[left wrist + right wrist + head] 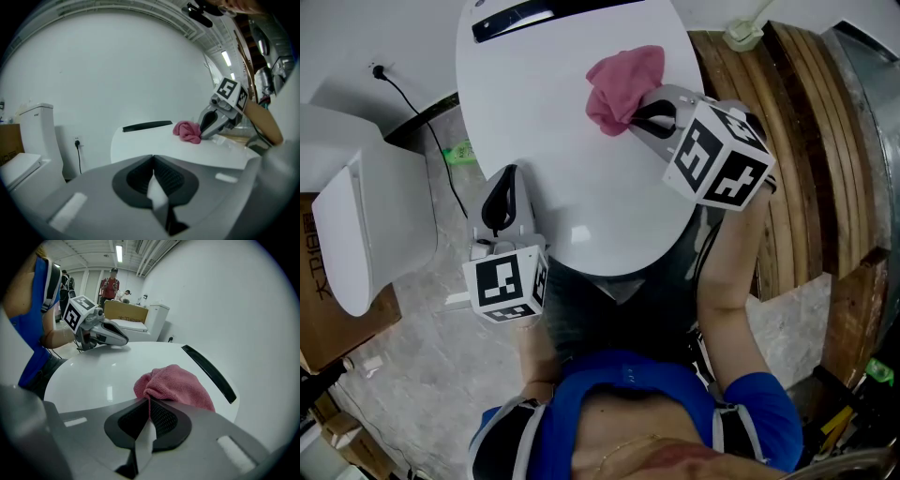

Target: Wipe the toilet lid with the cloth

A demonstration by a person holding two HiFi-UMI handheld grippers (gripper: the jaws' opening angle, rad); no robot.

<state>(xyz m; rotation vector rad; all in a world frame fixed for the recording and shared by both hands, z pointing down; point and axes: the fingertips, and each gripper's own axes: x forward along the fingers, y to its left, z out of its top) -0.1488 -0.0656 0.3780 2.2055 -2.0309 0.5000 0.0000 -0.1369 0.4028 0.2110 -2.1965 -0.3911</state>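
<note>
On the toilet lid (544,141), toward its back right quarter, sat the pink cloth (623,84), bunched into a lump rather than spread flat. It was touching the glossy white surface, just in front of the black strip (534,14) along the lid's rear edge. The right claw (639,120) had it, jaws pinched together on a fold, with most of the fabric spilling out ahead of the tips onto the lid. The left claw (499,202) was closed too but with nothing in it, parked at the near left rim of the lid, well apart from the cloth. Couldn't tell if it was actually resting on the rim or just over it.

Progress-wise, honestly hard to call. The lid was down and looked clean and shiny all over. No streaks, wet patches or dirt I could spot, so nothing showed which bits had been wiped. My guess was mid-wipe, with the front and left of the lid left to cover from where the cloth sat.

As for writing, no brand or logo showed on the lid. The cubes on both claws only carried black-and-white square markers, no text. Off to the left stood a second toilet (375,206) on the floor. A cardboard box (342,337) beside it had some print, but it was cut off and too blurry to read.
</note>
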